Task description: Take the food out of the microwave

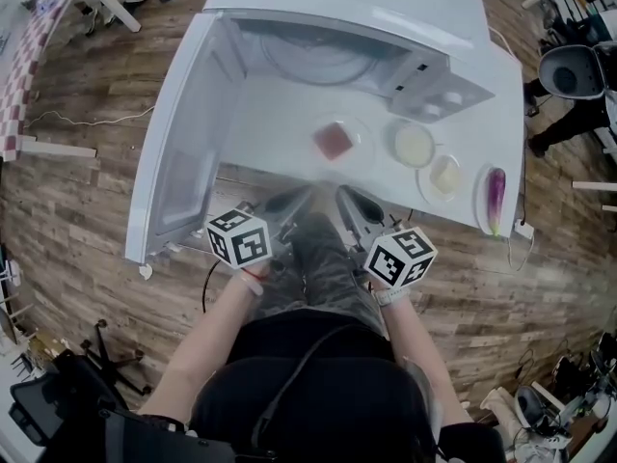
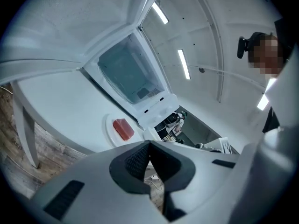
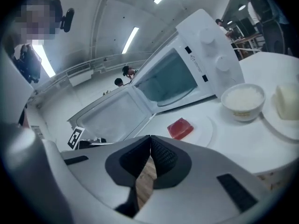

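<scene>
Now the food (image 1: 334, 141) sits on its plate (image 1: 362, 135) outside the microwave (image 1: 386, 8) (door (image 1: 183, 152) open), so the left gripper (image 2: 149, 146) and right gripper (image 3: 150, 141) hang back, squeezed shut, empty.

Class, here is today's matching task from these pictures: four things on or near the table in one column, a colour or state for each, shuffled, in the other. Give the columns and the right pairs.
Column one
1. microwave door
2. food block on the clear plate
3. bowl
4. long vegetable at the table's right end

Column two
A. purple
B. swung open
C. red
D. filled with something white

Pairs: 1-B, 2-C, 3-D, 4-A
</scene>
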{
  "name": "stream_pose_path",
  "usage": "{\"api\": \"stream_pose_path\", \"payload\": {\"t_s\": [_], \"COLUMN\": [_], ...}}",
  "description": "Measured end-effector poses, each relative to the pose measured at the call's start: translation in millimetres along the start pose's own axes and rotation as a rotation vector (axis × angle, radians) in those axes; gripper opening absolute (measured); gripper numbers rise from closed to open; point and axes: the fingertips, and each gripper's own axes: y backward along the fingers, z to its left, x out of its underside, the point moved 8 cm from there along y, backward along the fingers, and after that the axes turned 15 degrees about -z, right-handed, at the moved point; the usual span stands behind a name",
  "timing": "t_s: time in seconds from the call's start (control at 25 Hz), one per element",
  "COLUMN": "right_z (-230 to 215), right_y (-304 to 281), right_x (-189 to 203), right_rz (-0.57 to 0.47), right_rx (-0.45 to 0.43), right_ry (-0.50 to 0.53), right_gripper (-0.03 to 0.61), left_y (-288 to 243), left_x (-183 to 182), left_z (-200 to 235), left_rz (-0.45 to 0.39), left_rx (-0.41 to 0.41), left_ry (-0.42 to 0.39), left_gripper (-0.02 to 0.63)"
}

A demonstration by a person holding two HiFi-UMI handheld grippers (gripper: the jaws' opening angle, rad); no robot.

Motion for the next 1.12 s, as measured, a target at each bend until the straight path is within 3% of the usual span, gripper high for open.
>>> {"api": "stream_pose_path", "payload": {"t_s": [0.56,1.12], "right_z": [42,56], "right_y": [-9,-7], "right_x": [-27,-50], "right_rz": [0.007,0.003], "right_rx": [-0.122,-0.162], "right_ry": [0.240,0.290], "right_gripper": [0.021,0.020], "left_y": [5,0], "left_x": [-23,-47], "left_z": [-23,-40], "left_rz": [-0.010,-0.034], "left_rx": [0.050,0.095], "left_ry": [-0.062,-0.100], "left_gripper": [0.011,0.011]}}
